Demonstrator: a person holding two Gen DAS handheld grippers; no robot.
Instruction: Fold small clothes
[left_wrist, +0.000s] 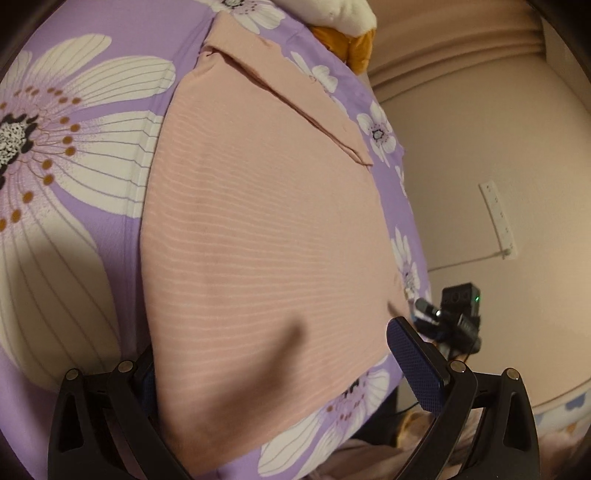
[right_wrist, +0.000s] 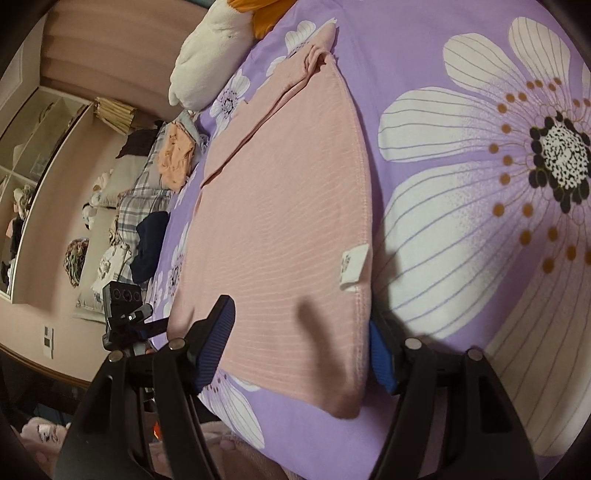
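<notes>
A pink ribbed garment (left_wrist: 258, 236) lies spread flat on the purple flowered bedspread (left_wrist: 55, 184), with one part folded over at its far end. My left gripper (left_wrist: 280, 373) is open at its near edge, one finger under the cloth's left side, the other fingertip (left_wrist: 413, 369) above its right. In the right wrist view the same garment (right_wrist: 280, 221) has a white label (right_wrist: 352, 266) near its hem. My right gripper (right_wrist: 299, 354) is open astride the near corner, its right finger partly behind the hem.
A white and orange plush toy (right_wrist: 207, 55) lies at the far end of the bed. A pile of other clothes (right_wrist: 155, 192) sits beyond the bed's left edge. A small camera on a stand (left_wrist: 458, 314) is beside the bed. A wall socket strip (left_wrist: 498, 218) is on the wall.
</notes>
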